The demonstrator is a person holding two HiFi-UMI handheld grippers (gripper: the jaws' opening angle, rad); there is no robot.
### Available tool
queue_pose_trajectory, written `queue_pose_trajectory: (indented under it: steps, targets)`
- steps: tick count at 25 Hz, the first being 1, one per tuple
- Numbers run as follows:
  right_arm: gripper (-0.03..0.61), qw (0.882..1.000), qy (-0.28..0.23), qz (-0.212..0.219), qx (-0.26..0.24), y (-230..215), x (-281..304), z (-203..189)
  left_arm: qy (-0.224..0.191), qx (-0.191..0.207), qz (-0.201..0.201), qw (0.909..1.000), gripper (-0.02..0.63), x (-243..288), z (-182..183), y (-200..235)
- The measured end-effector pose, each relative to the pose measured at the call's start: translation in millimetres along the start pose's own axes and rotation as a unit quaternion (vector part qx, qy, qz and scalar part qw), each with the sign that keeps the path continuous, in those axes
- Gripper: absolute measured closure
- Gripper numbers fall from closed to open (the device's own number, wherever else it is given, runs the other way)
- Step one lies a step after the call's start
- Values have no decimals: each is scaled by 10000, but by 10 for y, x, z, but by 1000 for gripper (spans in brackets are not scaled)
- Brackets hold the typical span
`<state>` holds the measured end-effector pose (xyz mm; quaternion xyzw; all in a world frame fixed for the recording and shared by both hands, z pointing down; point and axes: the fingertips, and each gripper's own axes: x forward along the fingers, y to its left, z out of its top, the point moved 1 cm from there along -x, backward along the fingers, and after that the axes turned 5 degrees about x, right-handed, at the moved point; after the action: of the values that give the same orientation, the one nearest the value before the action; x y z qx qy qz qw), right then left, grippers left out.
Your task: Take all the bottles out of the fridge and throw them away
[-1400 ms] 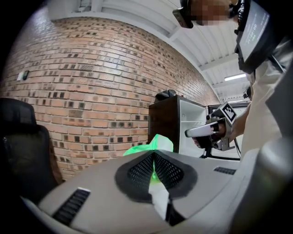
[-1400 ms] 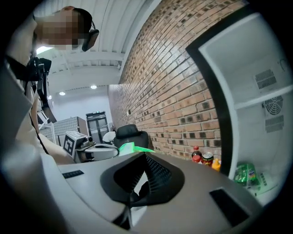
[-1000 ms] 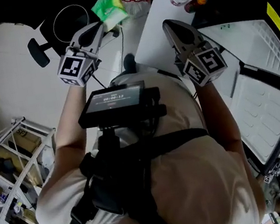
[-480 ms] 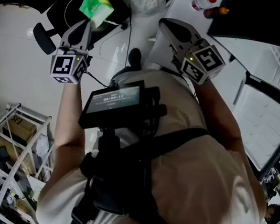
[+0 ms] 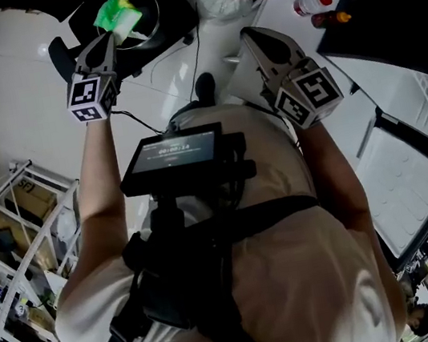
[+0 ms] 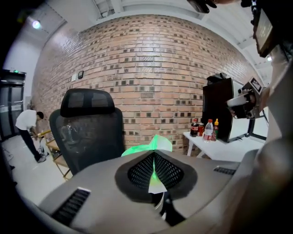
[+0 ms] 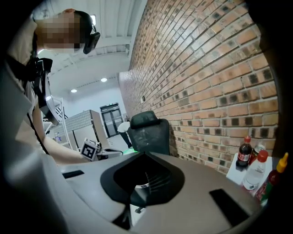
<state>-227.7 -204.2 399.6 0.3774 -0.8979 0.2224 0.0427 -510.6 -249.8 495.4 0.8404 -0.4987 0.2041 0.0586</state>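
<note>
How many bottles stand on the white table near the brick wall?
3: a dark cola bottle, a clear red-capped bottle and a sauce bottle, side by side on the white table. A red can-like thing stands among them; more may be hidden.

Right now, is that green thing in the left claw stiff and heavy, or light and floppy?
Probably light: the left claw carries the green thing by a thin pinched edge. Likely soft or crushable, since it looks creased and see-through. It seems unlikely to roll, being flattened rather than round.
</note>
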Motion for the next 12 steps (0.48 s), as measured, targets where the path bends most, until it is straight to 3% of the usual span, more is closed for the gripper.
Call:
queue_pose_trajectory:
  steps: [12]
  targets:
    - [572,9992,-64,-383,47,-58,-95,17,1213,189,94,9924,601,582,-780,263]
